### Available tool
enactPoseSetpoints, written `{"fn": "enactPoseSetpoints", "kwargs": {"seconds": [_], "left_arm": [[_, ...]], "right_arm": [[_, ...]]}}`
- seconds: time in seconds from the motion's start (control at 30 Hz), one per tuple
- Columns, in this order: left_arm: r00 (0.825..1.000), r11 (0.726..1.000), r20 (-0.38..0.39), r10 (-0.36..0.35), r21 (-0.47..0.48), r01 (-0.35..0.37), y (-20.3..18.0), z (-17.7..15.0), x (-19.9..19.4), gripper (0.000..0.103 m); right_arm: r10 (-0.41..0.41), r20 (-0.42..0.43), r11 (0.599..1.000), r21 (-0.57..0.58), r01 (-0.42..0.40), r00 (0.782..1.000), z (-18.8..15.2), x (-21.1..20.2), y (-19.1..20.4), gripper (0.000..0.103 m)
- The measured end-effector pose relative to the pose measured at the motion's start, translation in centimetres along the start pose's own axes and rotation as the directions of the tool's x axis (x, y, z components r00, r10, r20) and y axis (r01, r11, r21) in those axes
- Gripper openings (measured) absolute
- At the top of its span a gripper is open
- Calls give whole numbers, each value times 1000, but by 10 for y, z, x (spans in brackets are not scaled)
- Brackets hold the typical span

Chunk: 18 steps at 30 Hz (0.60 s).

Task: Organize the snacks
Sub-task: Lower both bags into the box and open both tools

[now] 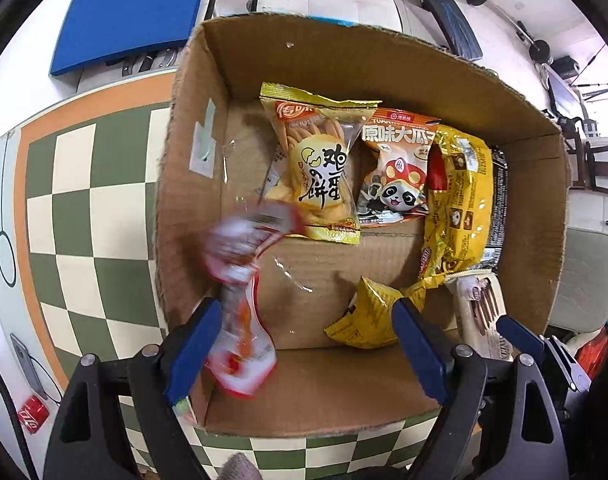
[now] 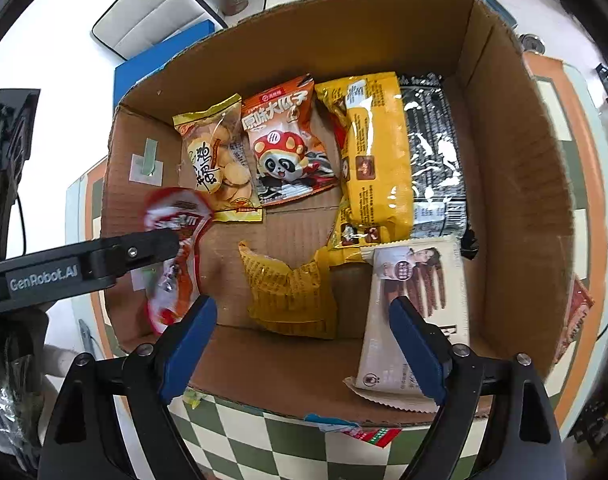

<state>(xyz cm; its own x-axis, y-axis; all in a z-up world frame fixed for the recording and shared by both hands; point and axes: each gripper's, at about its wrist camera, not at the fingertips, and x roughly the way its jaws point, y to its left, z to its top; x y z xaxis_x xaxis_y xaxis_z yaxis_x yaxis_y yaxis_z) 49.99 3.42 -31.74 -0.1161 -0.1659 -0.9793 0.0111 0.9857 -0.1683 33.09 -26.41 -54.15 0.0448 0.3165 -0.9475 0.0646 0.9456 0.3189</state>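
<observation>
Dropping into the cardboard box, near its left wall: a red-and-white snack packet, blurred, seemingly just leaving the left gripper, fingers standing wide. Already lying inside the box: six other packets. Hovering wide and empty over the box's near edge: the right gripper. Still waiting outside the box's right wall: one reddish packet.

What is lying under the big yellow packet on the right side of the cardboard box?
A black packet lies under the big yellow packet, its right side sticking out. The yellow packet's near end is itself covered by a cream biscuit box. Anything else beneath is hidden.
</observation>
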Motion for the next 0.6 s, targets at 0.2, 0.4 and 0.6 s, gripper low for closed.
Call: {"fn": "enactPoseSetpoints", "kwargs": {"seconds": [0.2,0.4,0.6], "left_arm": [[997,998,51,-52,-19,53,11,-24,-29,87],[989,998,139,-49,-37,55,18,-63,-60,87],[974,997,225,-1,-69,17,24,-113,-76,87]], "right_arm": [[5,61,1000,-2,-5,998,-7,-24,4,95],[3,105,999,-42,1,994,-24,-51,11,95],[26,122,998,-57,-19,992,-53,-67,13,95]]}}
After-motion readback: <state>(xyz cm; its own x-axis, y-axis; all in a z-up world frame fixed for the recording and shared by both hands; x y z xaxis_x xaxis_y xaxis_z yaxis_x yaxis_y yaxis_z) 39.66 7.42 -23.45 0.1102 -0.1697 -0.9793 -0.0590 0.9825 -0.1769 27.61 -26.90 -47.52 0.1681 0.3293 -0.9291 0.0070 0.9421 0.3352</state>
